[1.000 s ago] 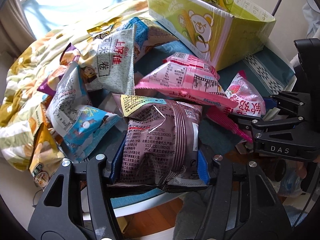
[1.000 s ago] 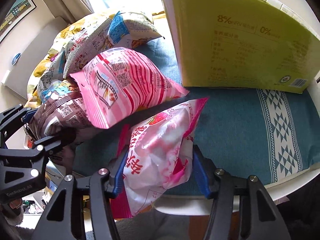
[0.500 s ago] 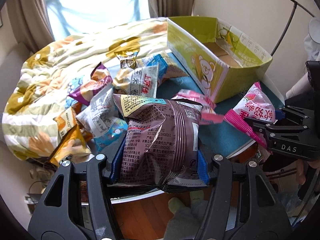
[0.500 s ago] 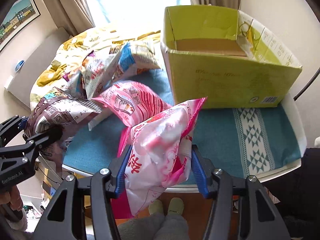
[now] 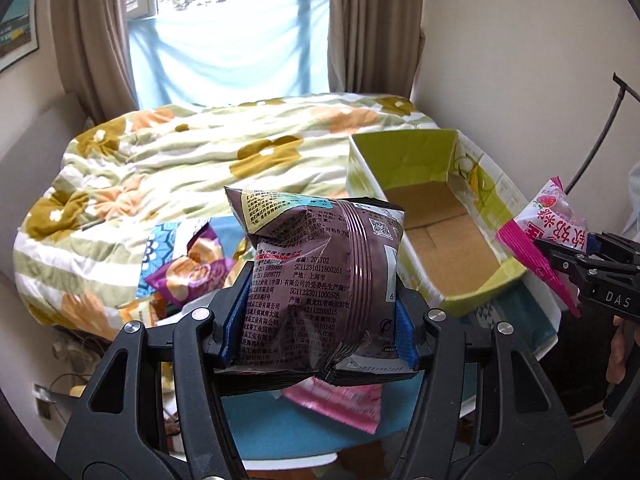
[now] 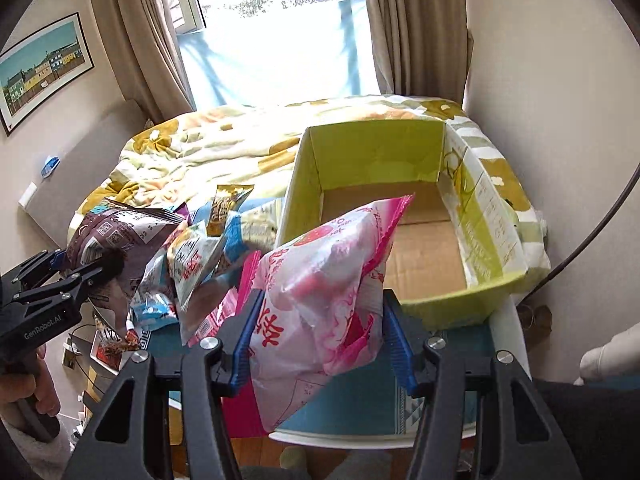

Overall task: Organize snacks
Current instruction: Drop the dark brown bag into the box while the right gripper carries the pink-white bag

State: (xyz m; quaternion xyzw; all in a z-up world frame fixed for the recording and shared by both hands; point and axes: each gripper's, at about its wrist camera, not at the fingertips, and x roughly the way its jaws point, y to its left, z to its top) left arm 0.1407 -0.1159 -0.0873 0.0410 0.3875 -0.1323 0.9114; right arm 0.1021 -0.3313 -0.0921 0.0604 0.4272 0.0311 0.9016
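My left gripper [image 5: 320,320] is shut on a brown-purple snack bag [image 5: 320,280], held high above the table. That same bag [image 6: 120,236] and the left gripper [image 6: 86,266] show at the left of the right wrist view. My right gripper [image 6: 320,332] is shut on a pink strawberry snack bag [image 6: 320,300], lifted in front of the open green cardboard box [image 6: 472,312]. From the left wrist view the pink bag [image 5: 548,228] hangs at the far right beside the box [image 5: 364,184], whose inside holds nothing.
Several loose snack bags [image 6: 208,256] lie in a pile on the blue cloth of a white table [image 6: 512,332], left of the box. A pink packet [image 5: 340,404] lies under my left gripper. A bed with a flowered quilt [image 5: 180,168] is behind; a wall stands right.
Both grippers have risen with their bags, so the table and box now look lower and farther off. The box's inside has come into sight. Both grips stay the same.
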